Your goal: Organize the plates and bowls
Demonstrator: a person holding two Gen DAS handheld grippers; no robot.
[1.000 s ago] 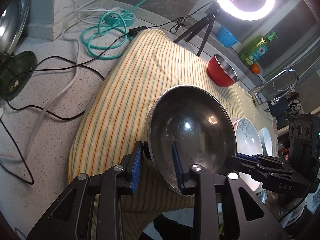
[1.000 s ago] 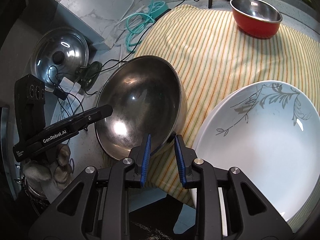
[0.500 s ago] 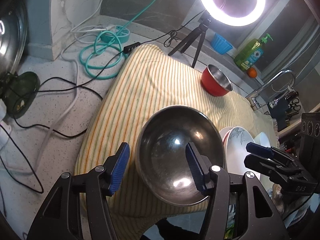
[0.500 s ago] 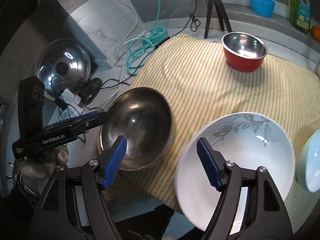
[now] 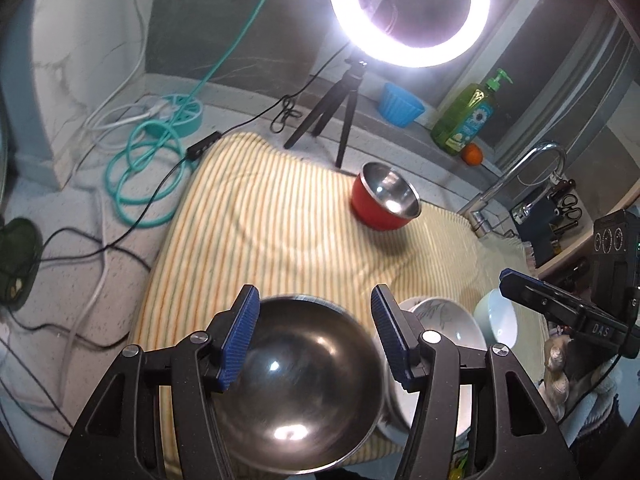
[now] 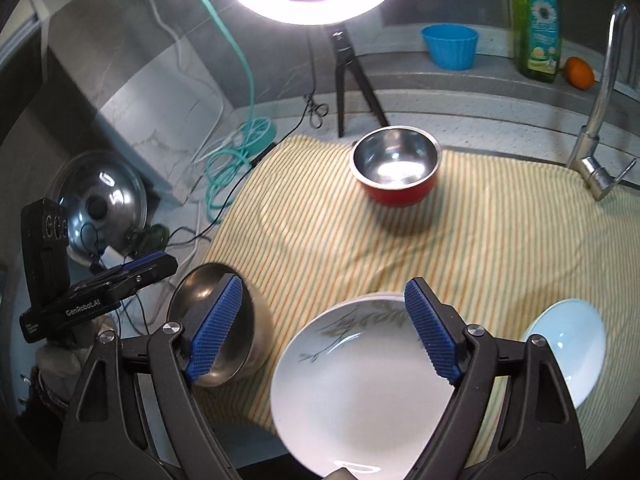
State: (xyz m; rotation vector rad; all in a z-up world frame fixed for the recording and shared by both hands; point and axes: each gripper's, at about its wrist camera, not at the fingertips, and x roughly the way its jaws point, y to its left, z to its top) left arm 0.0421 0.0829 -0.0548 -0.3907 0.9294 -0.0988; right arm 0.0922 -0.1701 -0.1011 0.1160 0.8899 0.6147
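A large steel bowl (image 5: 304, 392) sits on the striped cloth (image 5: 280, 232) at its near left edge; it also shows in the right wrist view (image 6: 212, 320). My left gripper (image 5: 316, 338) is open and empty above it. A white leaf-patterned plate (image 6: 360, 384) lies beside the bowl, below my open, empty right gripper (image 6: 324, 332). A pale blue bowl (image 6: 572, 348) sits to the plate's right. A red bowl with steel inside (image 6: 396, 168) stands at the cloth's far side.
A ring light on a tripod (image 5: 408, 12) stands behind the cloth. Coiled teal cable (image 5: 148, 168) and black wires lie left. A pot lid (image 6: 100, 204) leans at far left. A tap (image 6: 600, 120), soap bottle (image 6: 536, 20), blue cup (image 6: 450, 46) and orange (image 6: 578, 72) are at back right.
Both grippers let go of the steel bowl's rim, opened wide and pulled back and up. The bowl now rests on the cloth.
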